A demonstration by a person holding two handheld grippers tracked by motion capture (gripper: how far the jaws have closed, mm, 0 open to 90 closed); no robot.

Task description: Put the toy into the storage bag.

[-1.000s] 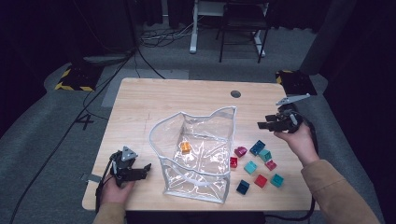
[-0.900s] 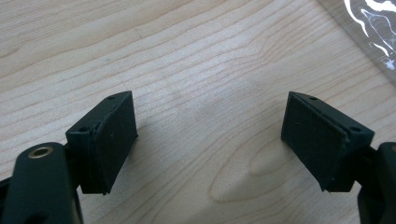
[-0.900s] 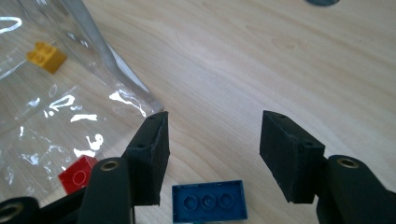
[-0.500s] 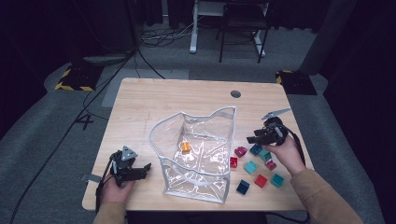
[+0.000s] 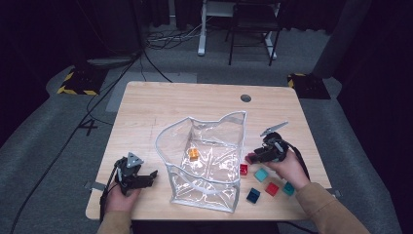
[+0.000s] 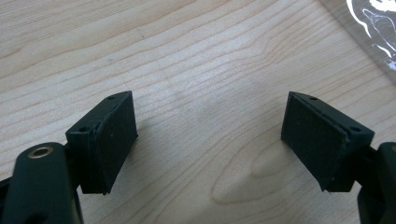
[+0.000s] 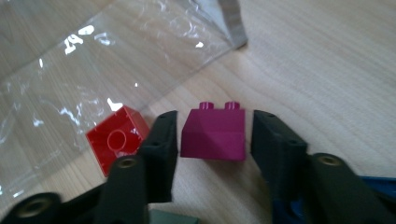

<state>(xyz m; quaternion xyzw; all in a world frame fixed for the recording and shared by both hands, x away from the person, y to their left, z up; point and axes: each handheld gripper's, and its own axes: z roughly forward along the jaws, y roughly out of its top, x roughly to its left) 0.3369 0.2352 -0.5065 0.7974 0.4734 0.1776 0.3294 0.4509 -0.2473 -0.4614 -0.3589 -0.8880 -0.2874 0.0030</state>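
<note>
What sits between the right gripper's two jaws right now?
A magenta sloped brick sits on the table between the right gripper jaws, small gaps either side, seen in the right gripper view.

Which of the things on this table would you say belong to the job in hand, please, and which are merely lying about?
Seemingly in the job:
- clear plastic pouch
- small orange block inside it
- magenta sloped plastic block between the right tongs
- loose red, teal and navy blocks

Lying about:
- left tongs, open, idle
- floor cables
</note>
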